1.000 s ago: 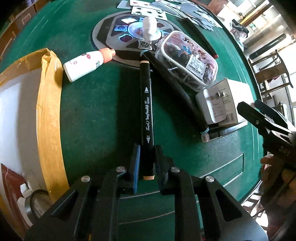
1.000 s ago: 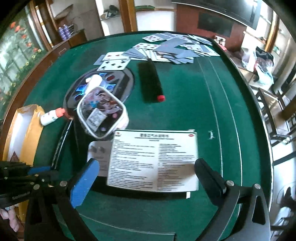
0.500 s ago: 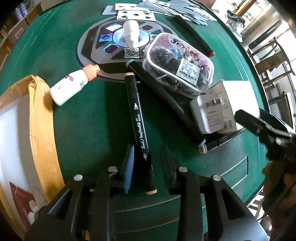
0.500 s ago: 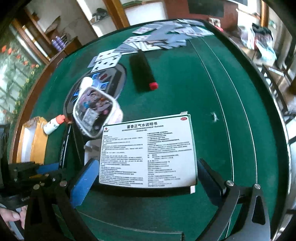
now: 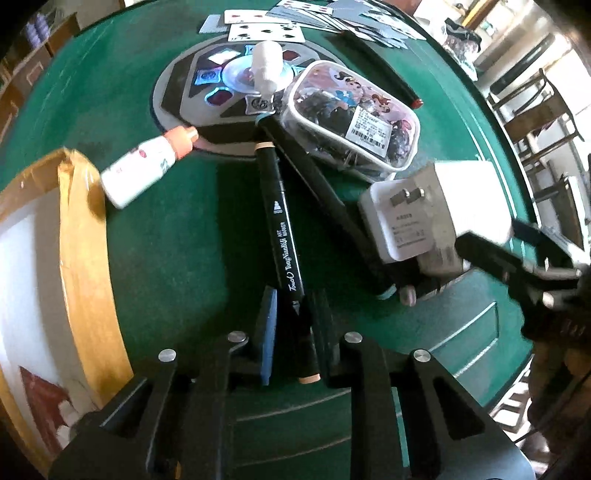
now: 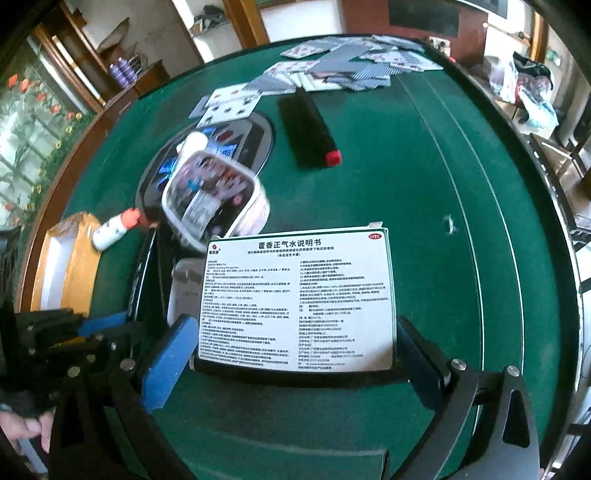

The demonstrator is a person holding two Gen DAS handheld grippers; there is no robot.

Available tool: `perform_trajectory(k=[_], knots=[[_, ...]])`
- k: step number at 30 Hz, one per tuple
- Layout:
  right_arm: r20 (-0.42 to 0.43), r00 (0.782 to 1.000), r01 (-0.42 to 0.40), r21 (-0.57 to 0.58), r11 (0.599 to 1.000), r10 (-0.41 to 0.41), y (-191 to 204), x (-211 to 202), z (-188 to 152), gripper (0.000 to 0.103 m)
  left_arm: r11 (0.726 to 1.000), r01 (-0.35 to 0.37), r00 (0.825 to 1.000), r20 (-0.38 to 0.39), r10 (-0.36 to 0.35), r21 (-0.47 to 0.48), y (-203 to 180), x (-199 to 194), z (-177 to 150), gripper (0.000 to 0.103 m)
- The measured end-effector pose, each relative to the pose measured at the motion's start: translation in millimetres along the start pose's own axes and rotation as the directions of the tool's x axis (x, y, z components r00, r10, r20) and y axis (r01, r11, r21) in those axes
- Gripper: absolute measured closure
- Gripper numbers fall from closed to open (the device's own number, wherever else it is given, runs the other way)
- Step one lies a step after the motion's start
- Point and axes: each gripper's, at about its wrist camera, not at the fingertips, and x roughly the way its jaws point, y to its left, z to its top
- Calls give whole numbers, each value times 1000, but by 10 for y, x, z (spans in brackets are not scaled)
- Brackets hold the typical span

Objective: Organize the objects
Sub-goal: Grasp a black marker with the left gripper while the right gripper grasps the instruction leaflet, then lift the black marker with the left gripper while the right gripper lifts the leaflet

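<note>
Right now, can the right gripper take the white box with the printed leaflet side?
Probably yes. The right gripper stands open astride the white box, one finger at each side edge, and nothing lies between them. The charger beside it may get nudged.

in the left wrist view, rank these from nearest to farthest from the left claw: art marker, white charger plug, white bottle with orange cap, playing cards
1. art marker: between the fingers of the left claw, running away up the centre.
2. white charger plug: to the right, on the white box.
3. white bottle with orange cap: upper left, by the cardboard box; close to the plug's distance, so hard to call.
4. playing cards: far edge, top.
</note>
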Motion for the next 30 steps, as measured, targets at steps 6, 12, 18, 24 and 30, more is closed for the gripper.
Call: perform_trajectory(k=[6,12,18,24,30], knots=[[-149,974,-166,52,985,172,113,-106,-300,11,1000,24,1000,-14,-24,1,83,-70,-128,86],[-56,996,-85,-255,963,73,296,-370,-324,0,999,41,999,-35,-41,4,113,-71,-130,87],[-40,999,-12,-567,824,-13,439,-151,-137,0,999,43,998,-36,-43,-3,139,-87,-155,87],[-123,992,-54,-585,809,-23,448,160,-74,9,999,51,997,-54,-52,-11,135,-61,-95,87],[-68,997,0,-507,862,-40,438,104,-126,22,999,34,997,-67,-35,-11,78,-22,18,86]])
